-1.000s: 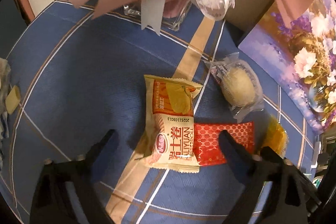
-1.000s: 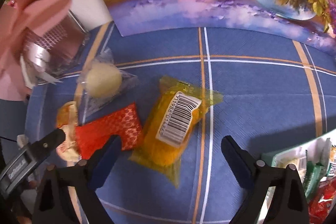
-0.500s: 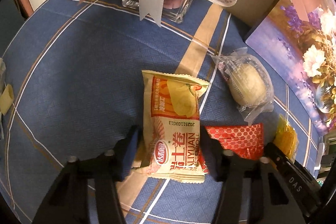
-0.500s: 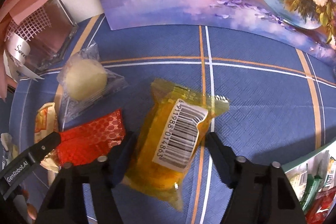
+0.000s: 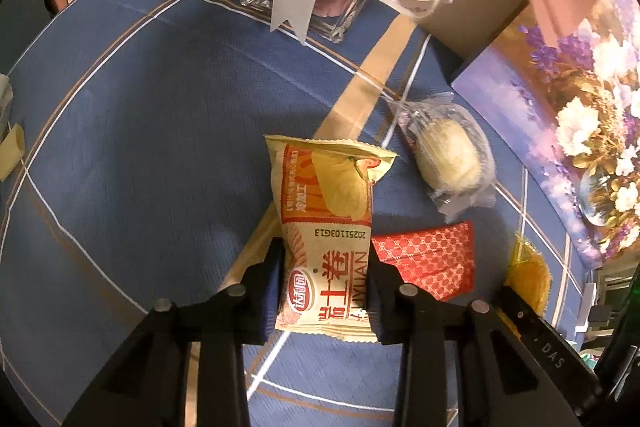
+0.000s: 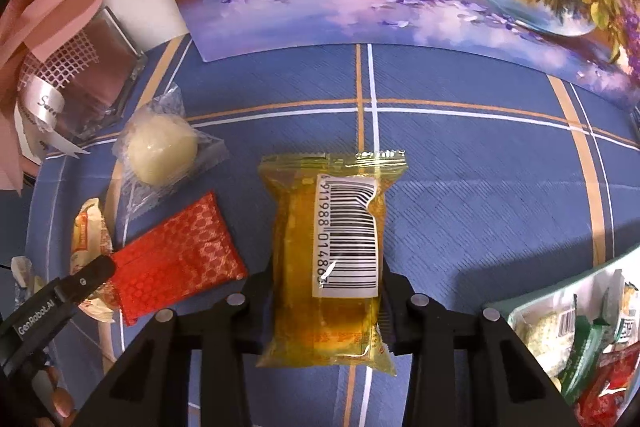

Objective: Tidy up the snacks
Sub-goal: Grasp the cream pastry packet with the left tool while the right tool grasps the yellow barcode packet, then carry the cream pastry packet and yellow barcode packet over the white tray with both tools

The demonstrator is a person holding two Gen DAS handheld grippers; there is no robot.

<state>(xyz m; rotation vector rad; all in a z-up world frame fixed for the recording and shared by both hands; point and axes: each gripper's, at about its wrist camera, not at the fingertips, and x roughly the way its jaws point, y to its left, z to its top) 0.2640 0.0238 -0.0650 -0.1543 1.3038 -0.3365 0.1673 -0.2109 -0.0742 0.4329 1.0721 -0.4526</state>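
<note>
1. The cream snack packet (image 5: pixel 326 247) bears "20251103G13" and "JUYUAN".
2. The yellow packet (image 6: pixel 326 259) carries a barcode numbered "911988 01486".
3. The left gripper (image 6: pixel 86 281) arm reads "GenRobot.AI".
4. The white ribbon (image 6: pixel 42 103) reads "Swee".

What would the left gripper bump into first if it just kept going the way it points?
Probably the blue checked tablecloth: the left gripper is shut on the cream snack packet and points steeply down at the cloth. How far off the cloth lies is unclear.

Cream egg-roll packet (image 5: pixel 326 259) and yellow barcode packet (image 6: pixel 332 259) each stand pinched upright over blue cloth.
</note>
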